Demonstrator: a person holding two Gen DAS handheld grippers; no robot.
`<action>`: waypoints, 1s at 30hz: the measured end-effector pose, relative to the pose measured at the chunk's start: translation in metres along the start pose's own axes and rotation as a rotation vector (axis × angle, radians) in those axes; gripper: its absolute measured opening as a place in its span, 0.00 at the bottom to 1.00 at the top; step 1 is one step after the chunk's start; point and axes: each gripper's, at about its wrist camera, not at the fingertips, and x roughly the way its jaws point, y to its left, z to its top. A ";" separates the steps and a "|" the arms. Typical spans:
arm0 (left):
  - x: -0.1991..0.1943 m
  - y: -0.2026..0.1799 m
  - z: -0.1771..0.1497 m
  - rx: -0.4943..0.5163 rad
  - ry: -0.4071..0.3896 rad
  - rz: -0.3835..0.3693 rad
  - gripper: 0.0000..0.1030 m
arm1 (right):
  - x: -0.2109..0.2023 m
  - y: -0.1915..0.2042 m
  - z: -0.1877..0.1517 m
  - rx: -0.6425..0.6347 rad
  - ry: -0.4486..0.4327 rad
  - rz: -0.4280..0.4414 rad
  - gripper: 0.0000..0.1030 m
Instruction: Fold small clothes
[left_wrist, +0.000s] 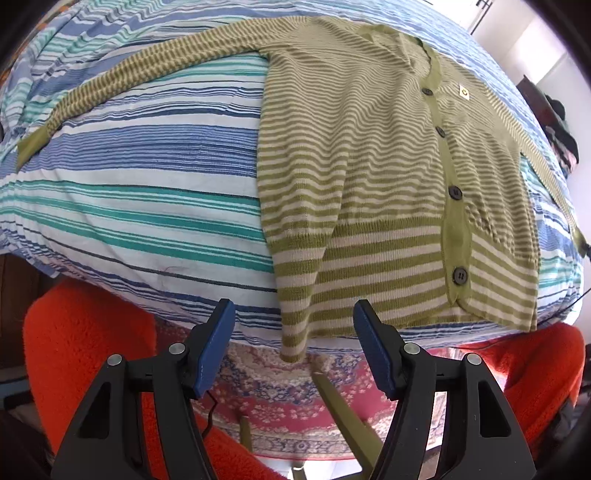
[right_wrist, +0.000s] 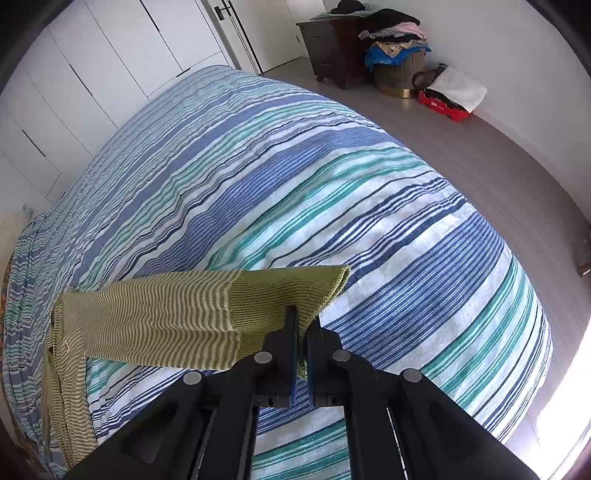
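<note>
My left gripper (left_wrist: 293, 314) stands wide apart, blue pads (left_wrist: 216, 350) bare, nothing between them; it sits at 6 o'clock in the left wrist view, just short of the hem of the cardigan (left_wrist: 388, 177). My right gripper (right_wrist: 302, 321) is closed narrow on the solid green cuff (right_wrist: 291, 291) of one sleeve, the knit pinched between the pads and the cuff standing clear of the bedspread (right_wrist: 332, 177). The left wrist view alone shows the garment body: a green-and-cream striped cardigan lying front up on the striped bedspread (left_wrist: 129, 177), buttoned, placket with dark buttons (left_wrist: 455, 192) running from 1 o'clock toward 5 o'clock, hem overhanging the bed edge directly ahead of the open fingers. A second sleeve (left_wrist: 147, 70) extends flat toward 10 o'clock. Below the bed edge this view shows red fleece (left_wrist: 81, 350) at 7 and 4 o'clock and a patterned rug (left_wrist: 295, 406). The right wrist view alone shows the room: white cupboard doors (right_wrist: 92, 74) at 11 o'clock, a dark dresser (right_wrist: 332, 40) and a heaped laundry basket (right_wrist: 397, 62) at 1 o'clock. There the cardigan body (right_wrist: 62, 369) lies at 8 o'clock, the gripped sleeve running from it to the pads.
</note>
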 end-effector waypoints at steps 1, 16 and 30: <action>-0.003 0.002 -0.001 -0.002 -0.012 0.003 0.69 | -0.004 0.002 -0.007 -0.016 -0.013 -0.014 0.13; 0.042 0.024 0.005 -0.056 0.039 -0.156 0.80 | -0.069 0.228 -0.265 -0.359 0.360 0.634 0.55; 0.022 0.011 -0.026 0.106 0.069 -0.250 0.04 | -0.068 0.241 -0.311 -0.542 0.472 0.546 0.08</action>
